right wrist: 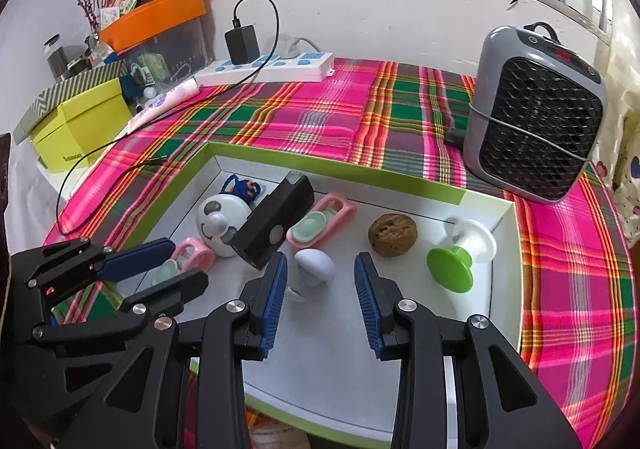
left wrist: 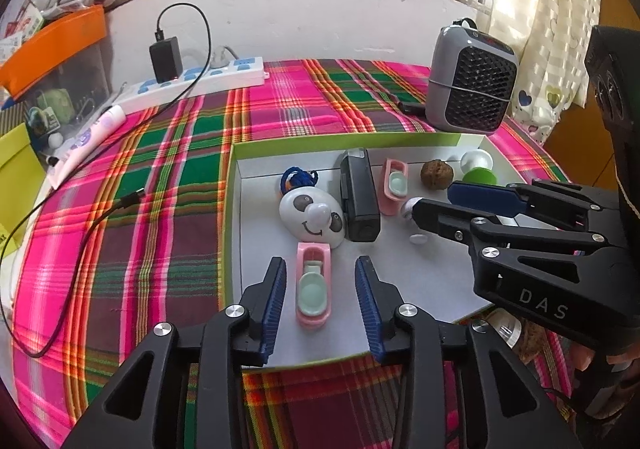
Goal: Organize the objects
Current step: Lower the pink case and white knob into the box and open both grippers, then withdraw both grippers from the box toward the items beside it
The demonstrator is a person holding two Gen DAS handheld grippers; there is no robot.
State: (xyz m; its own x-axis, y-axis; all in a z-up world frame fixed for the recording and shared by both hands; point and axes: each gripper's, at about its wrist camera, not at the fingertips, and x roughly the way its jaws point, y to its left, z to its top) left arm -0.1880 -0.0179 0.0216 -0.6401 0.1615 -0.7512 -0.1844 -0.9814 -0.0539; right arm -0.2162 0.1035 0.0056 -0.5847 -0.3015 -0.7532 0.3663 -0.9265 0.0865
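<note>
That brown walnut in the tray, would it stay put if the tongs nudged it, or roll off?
The walnut looks nearly round and lies free on the smooth tray floor, so a nudge would probably roll it. Its wrinkled shell should give the ribbed pads some grip. It looks hard and stiff, unlikely to squash.

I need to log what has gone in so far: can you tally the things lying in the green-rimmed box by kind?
In the box:
Pink toy toilets: 2
Mushroom-shaped pieces, white-capped and green-based: 2
Panda-face toy: 1
Black rectangular device: 1
Walnut: 1
Blue cord bundle: 1
Small white disc: 1
Total: 9
</note>
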